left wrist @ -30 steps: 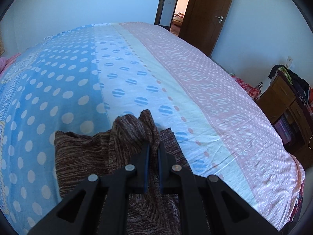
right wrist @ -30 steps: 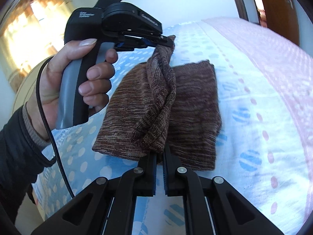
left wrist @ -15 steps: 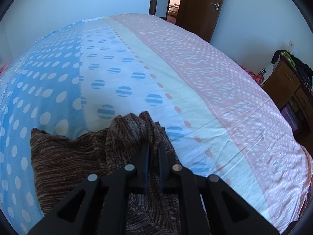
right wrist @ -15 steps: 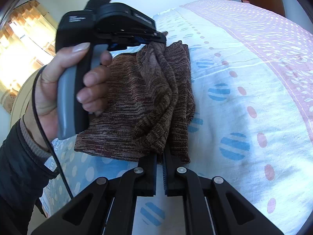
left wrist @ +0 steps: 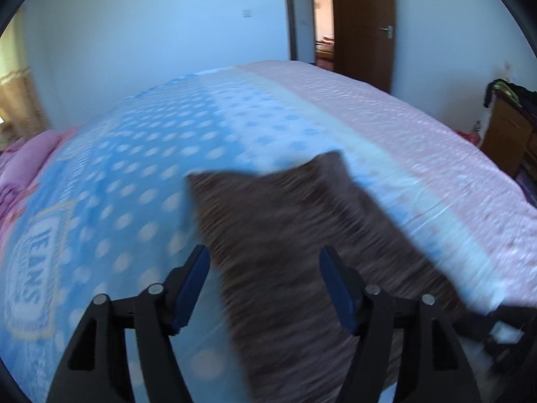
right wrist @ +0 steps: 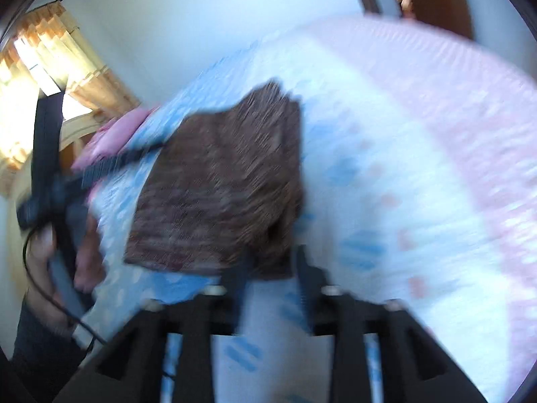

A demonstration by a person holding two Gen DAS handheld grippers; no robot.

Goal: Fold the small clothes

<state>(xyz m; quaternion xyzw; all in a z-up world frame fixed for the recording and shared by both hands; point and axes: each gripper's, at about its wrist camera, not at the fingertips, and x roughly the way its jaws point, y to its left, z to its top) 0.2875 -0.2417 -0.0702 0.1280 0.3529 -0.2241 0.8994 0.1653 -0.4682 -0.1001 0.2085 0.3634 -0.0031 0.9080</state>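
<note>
A brown knitted garment point(left wrist: 295, 235) lies folded flat on the polka-dot bedspread point(left wrist: 134, 174). It also shows in the right wrist view point(right wrist: 228, 181), blurred by motion. My left gripper point(left wrist: 265, 265) is open, its fingers standing wide over the garment's near edge. My right gripper point(right wrist: 272, 262) is open, its fingers just at the garment's near corner. The left gripper and the hand that holds it point(right wrist: 57, 208) appear at the left of the right wrist view.
A pink pillow point(left wrist: 30, 154) lies at the bed's left end. A wooden cabinet with clothes on it point(left wrist: 510, 127) stands at the right. A brown door point(left wrist: 362, 27) and a curtained window point(right wrist: 50, 57) are behind the bed.
Both grippers have opened and let go of the garment. The garment has dropped flat onto the bed, and both grippers have pulled back.
</note>
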